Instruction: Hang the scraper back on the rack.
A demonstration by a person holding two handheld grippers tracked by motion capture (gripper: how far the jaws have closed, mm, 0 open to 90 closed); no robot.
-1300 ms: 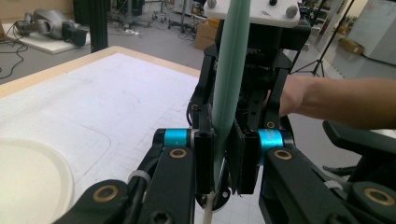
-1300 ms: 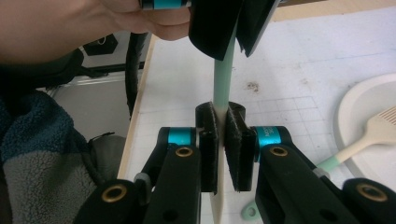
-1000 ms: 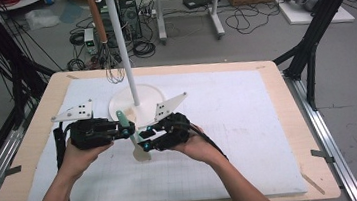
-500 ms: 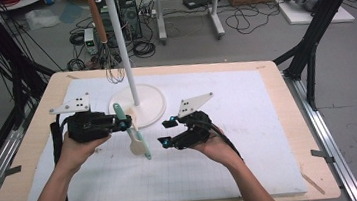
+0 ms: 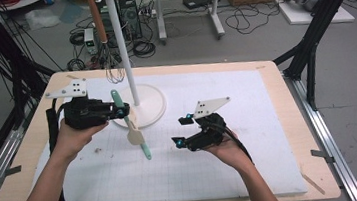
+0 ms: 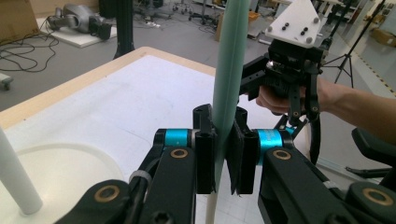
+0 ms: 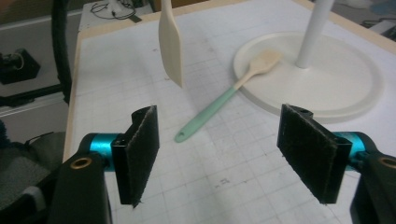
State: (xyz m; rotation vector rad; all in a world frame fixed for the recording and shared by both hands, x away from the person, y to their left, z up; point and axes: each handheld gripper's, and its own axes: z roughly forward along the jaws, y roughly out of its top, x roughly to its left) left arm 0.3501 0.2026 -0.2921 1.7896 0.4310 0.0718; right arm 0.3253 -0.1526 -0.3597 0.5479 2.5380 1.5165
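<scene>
From above, my left tongs (image 5: 124,108) squeeze the green spatula (image 5: 117,99) at 9 o'clock of the stand (image 5: 127,65). It is lifted but not hung yet.

In the left gripper view, its green handle (image 6: 229,70) stands straight up.

In the right gripper view, my right tongs (image 7: 224,149) have just been opening, empty. The cream blade (image 7: 170,42) hangs at 11 o'clock.
</scene>
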